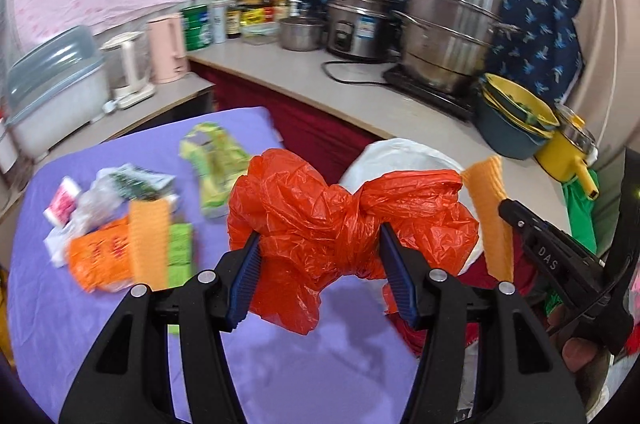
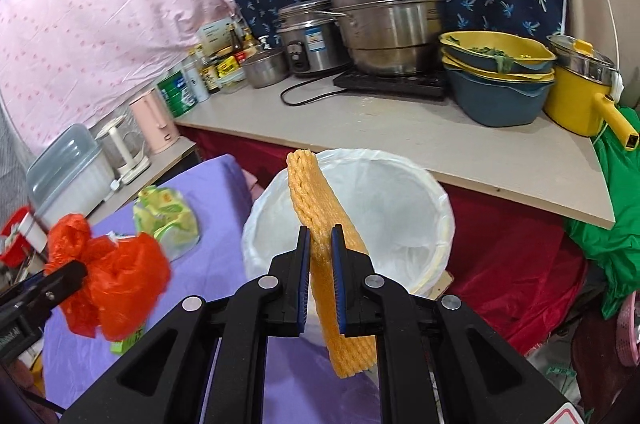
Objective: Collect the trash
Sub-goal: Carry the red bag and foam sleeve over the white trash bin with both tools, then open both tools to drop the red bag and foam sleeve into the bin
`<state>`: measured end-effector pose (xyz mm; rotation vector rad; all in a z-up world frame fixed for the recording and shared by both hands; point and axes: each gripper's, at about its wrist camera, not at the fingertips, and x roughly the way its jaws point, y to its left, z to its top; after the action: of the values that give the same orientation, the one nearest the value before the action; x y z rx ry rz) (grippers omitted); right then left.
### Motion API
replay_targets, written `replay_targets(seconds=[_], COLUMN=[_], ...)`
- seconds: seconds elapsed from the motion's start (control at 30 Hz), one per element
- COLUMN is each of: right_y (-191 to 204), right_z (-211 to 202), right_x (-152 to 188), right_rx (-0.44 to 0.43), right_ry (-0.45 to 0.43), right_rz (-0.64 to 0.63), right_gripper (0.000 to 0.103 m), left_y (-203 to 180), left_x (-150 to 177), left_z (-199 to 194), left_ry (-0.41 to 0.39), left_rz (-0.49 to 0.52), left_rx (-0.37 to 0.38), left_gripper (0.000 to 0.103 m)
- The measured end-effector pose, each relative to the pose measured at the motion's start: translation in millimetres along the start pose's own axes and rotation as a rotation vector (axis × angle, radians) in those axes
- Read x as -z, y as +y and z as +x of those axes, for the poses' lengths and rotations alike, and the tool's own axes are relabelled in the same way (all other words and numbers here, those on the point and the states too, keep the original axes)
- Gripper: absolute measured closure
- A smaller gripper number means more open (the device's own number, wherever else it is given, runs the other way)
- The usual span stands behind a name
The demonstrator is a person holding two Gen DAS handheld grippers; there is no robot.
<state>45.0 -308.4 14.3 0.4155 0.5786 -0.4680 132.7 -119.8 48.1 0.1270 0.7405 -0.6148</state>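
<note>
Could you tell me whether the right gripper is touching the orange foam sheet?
Touching: the right wrist view shows the right gripper with both pads pressed on the orange foam sheet.

Blurred wrappers [image 1: 116, 224] on the purple table [image 1: 320, 364]; print unreadable.

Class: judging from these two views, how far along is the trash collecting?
Done: nothing visible inside the lined bin yet. In hand: left gripper clamps a red plastic bag; right gripper pinches an orange foam strip over the bin. Left: wrappers and a green packet on the purple table.
</note>
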Motion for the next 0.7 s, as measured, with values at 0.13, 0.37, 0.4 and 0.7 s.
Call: replay_targets(seconds=[0.13, 0.37, 0.4, 0.7], right_y=[-20, -43, -47, -58], right_z=[16, 46, 52, 77], right_x=[-9, -21, -22, -28], right_rx=[-0.012, -0.005, -0.003, 0.007], right_ry=[0.005, 0.011, 0.013, 0.026], right_rz=[0.044, 0.089, 0.099, 0.122], right_gripper=[0.093, 0.093, 0.093, 0.092], left_y=[-35, -69, -70, -75], left_x=[-9, -21, -23, -28], left_z=[34, 95, 103, 133], left_ry=[0.017, 0.064, 0.073, 0.096], left_rz=[0.058, 0.097, 0.096, 0.100], left_rx=[0.039, 0.075, 0.071, 0.067], left_gripper=[0.049, 0.049, 0.049, 0.048])
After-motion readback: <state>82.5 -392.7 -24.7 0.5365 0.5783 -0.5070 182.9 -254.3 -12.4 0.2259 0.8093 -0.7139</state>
